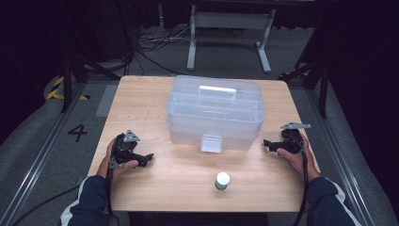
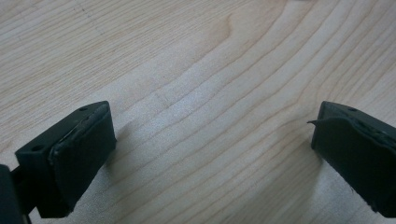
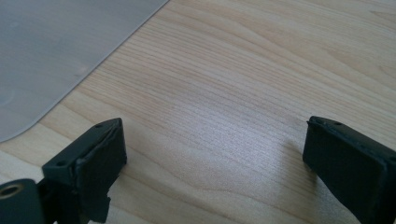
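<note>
A translucent plastic storage box (image 1: pixel 215 113) with a white handle and a front latch stands at the middle of the wooden table (image 1: pixel 141 101). In front of it stands a small white-capped cylinder (image 1: pixel 222 180). My left gripper (image 1: pixel 146 160) rests low over the table to the box's left, held in a hand. Its jaws stand wide open over bare wood in the left gripper view (image 2: pixel 212 140). My right gripper (image 1: pixel 268 145) sits to the right of the box, pointing toward it. It is open too (image 3: pixel 212 154), with a rounded corner of the box (image 3: pixel 56 51) just ahead on the left.
Bare wood lies between the two grippers and in front of the box. The table's front edge runs just behind the cylinder. Beyond the table are a grey floor, cables and a white metal stand (image 1: pixel 230 21).
</note>
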The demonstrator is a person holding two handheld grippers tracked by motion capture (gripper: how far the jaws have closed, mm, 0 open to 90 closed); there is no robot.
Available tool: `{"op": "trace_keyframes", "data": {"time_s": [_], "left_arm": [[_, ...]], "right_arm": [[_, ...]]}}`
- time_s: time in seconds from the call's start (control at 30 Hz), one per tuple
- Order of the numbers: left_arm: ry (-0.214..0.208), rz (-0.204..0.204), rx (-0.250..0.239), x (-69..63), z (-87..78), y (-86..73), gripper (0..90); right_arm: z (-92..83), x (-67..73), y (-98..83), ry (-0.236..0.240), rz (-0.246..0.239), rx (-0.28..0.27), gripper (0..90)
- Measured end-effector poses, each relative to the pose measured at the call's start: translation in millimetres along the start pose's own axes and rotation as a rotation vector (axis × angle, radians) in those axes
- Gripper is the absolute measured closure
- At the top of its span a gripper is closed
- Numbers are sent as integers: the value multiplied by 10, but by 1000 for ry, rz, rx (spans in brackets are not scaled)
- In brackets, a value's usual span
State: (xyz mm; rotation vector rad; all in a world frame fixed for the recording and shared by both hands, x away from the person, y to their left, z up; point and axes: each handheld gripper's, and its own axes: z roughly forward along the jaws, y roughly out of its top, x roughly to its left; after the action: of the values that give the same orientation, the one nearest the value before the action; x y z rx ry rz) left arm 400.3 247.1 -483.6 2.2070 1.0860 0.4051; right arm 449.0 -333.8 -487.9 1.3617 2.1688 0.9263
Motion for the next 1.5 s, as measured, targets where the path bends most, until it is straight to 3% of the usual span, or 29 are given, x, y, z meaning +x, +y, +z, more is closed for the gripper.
{"op": "trace_keyframes", "data": {"time_s": [0.23,0.67,0.7,0.77,0.87,0.93,1.5], "left_arm": [[-14,0,2,4,3,2,0],[-13,3,0,5,5,2,0],[-10,5,0,7,4,2,0],[-10,5,0,7,4,2,0],[-10,5,0,7,4,3,0],[-13,2,1,5,3,2,0],[-13,3,1,5,4,2,0]], "right_arm": [[-3,8,-3,-7,4,-1,64],[-16,-55,7,34,-37,20,60],[-17,-61,10,34,-38,20,82],[-52,-81,19,55,-55,0,231],[-63,-84,23,36,-61,6,153],[-84,-95,24,47,-54,-4,198],[-178,-106,60,51,-75,-25,192]]}}
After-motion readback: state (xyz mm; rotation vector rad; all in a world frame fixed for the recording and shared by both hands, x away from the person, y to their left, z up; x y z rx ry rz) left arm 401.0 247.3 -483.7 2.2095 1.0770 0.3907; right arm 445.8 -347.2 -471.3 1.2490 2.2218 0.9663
